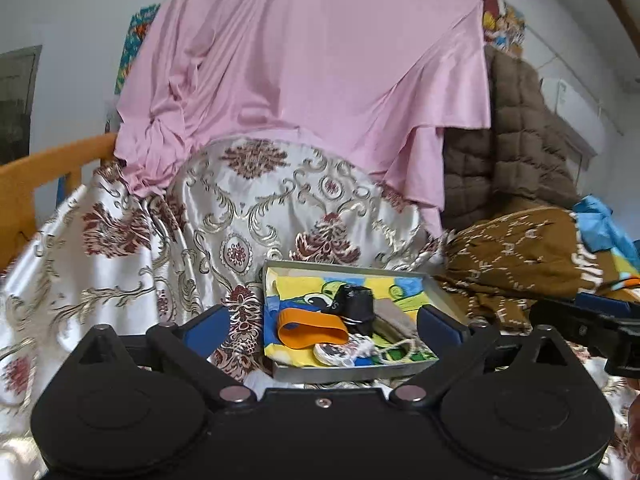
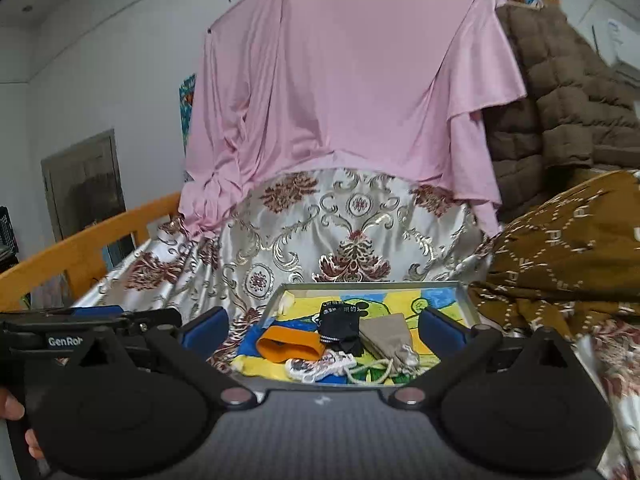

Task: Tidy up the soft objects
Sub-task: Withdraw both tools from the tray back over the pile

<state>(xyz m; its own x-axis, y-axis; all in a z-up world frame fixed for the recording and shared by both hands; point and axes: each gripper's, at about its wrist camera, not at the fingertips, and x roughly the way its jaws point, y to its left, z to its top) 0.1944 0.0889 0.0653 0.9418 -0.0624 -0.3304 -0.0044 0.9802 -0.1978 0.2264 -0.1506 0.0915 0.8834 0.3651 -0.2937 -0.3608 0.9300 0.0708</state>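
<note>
Your left gripper (image 1: 324, 322) and right gripper (image 2: 323, 330) hover with fingers released over the tray (image 2: 466, 300) holding an orange band (image 2: 290, 347), black pouch (image 2: 340, 324) and beige drawstring bag (image 2: 390, 340).

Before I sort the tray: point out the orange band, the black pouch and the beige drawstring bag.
orange band (image 2: 290, 346): right wrist view, outer side.
black pouch (image 2: 340, 322): right wrist view, front face.
beige drawstring bag (image 2: 386, 338): right wrist view, mid-body.

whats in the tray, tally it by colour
orange: 1, orange band
black: 1, black pouch
beige: 1, beige drawstring bag
white, printed: 1, white printed piece
total: 4, all lying on the cartoon liner in the metal tray
</note>
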